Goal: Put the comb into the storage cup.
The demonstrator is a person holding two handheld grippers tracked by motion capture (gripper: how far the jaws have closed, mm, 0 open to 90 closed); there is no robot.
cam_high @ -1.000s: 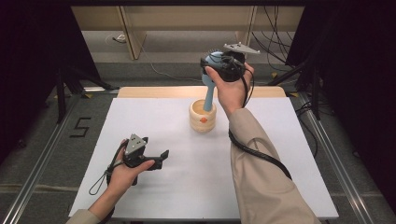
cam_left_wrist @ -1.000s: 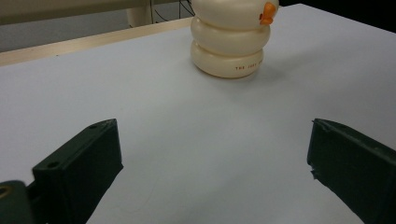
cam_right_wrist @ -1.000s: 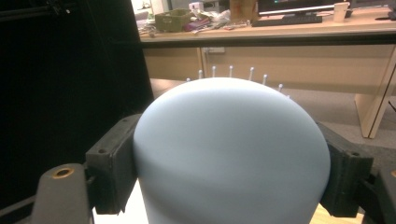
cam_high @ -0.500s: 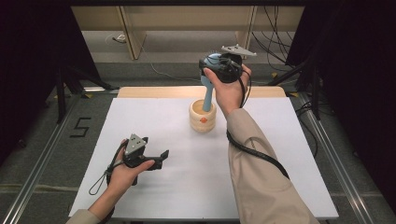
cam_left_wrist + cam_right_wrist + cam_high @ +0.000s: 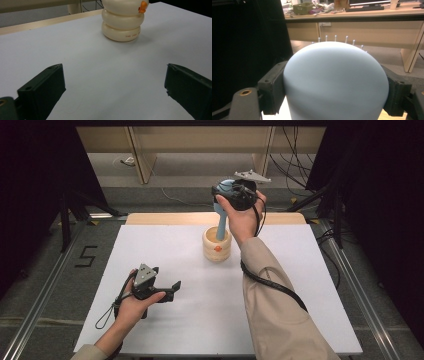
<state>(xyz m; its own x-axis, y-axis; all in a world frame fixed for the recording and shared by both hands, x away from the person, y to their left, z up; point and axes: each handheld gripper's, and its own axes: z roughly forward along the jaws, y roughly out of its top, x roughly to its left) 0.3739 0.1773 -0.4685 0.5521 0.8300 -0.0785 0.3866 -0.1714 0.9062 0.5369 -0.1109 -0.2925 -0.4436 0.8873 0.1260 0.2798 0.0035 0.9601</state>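
The right gripper (image 5: 231,196) stood high over the far middle of the table (image 5: 165,245), its jaws partly spread and pressed on both sides of the brush (image 5: 335,82), a pale blue hairbrush by its pins. The brush's handle ran down into the cup (image 5: 217,245), a cream ringed holder with an orange dot. The brush looked light and stiff; its smooth domed back seemed slippery, so the flat sides of the head suited the pads better than the crown. How deep the handle sat was hard to tell. The cup looked light enough to tip. The left gripper (image 5: 167,286) rested wide open and empty on the near table.
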